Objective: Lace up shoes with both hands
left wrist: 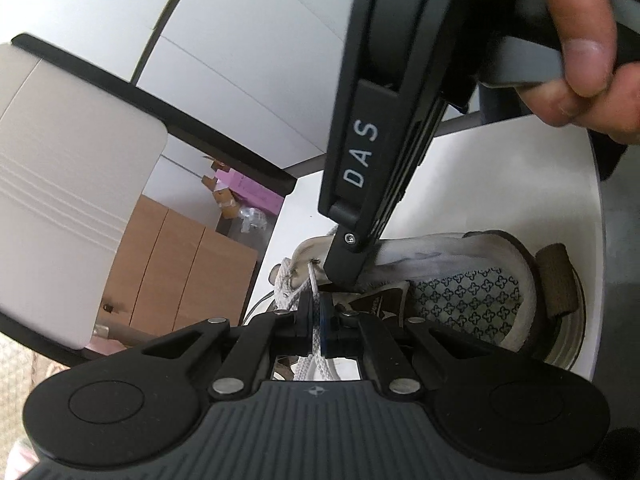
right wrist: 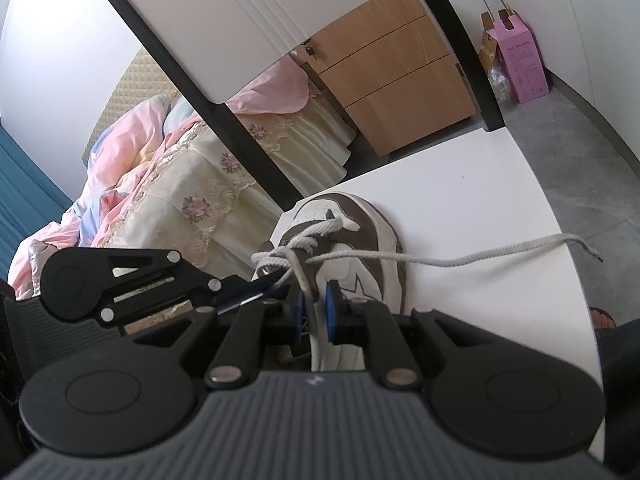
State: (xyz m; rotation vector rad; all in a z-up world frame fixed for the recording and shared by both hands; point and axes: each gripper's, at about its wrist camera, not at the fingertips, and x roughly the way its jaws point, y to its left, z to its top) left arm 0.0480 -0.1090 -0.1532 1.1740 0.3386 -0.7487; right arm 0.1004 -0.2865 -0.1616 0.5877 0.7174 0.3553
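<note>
A white and brown sneaker (right wrist: 360, 236) lies on a white table (right wrist: 480, 184); it also shows in the left wrist view (left wrist: 460, 280), where its patterned lining is visible. My left gripper (left wrist: 316, 316) is shut on the grey lace (left wrist: 312, 280) close to an eyelet. My right gripper (right wrist: 313, 312) has a gap between its blue pads (right wrist: 330, 312) and straddles the shoe's eyelet flap; I cannot tell whether it clamps it. In the left wrist view the right gripper (left wrist: 344, 276) comes down from above onto the same flap. A loose lace end (right wrist: 500, 250) trails right across the table.
A wooden drawer cabinet (right wrist: 392, 68) and a pink box (right wrist: 520, 64) stand on the floor behind the table. A bed with pink and floral bedding (right wrist: 160, 184) lies to the left. A white and black chair back (right wrist: 224, 28) is near the table edge.
</note>
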